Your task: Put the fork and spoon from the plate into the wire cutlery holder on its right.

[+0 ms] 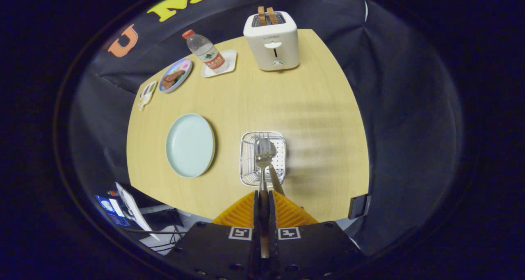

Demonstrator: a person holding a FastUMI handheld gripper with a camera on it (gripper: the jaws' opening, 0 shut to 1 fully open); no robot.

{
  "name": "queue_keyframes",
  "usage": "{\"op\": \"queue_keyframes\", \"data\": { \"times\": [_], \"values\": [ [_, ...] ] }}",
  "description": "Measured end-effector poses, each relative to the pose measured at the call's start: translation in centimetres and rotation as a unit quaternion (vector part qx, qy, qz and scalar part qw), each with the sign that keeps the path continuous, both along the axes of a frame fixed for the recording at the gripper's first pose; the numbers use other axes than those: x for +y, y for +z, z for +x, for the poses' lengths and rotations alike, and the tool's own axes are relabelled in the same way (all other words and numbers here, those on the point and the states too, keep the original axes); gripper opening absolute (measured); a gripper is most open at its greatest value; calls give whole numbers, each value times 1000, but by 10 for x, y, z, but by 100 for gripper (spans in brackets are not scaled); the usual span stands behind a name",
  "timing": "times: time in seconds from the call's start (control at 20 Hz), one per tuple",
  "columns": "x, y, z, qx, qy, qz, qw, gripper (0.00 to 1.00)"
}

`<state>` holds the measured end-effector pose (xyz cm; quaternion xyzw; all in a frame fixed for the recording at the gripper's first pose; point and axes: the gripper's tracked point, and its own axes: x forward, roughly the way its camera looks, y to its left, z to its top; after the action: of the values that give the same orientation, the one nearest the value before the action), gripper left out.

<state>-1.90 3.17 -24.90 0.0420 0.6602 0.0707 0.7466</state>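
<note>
My gripper (262,194) is shut on the handle of a fork (263,151), which points forward with its tines over the wire cutlery holder (247,165). A second handle, the spoon (275,180), leans out of the holder just right of the fork; its bowl is mostly hidden behind the fork's tines. The pale green plate (190,144) lies on the table left of the holder, with nothing on it. I cannot tell whether the fork's head touches the holder.
Beyond the holder stands a white toaster (272,40) with two slices in it. A water bottle (205,51) on a white coaster and a small plate of food (175,75) sit at the far left. A black clamp (359,206) grips the table's near right edge.
</note>
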Motion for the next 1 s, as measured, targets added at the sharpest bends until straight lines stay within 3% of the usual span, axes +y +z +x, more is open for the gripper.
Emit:
{"op": "queue_keyframes", "data": {
  "times": [0.4,0.55,0.75,0.9,1.0],
  "values": [
    [8,0,3,-4,-14,16,1000,8],
    [18,9,5,-19,-11,28,999,20],
    [27,31,24,-94,-7,40,995,43],
    [29,58,48,-185,-5,36,982,81],
    [28,87,65,-263,-6,31,964,94]
  ]
}}
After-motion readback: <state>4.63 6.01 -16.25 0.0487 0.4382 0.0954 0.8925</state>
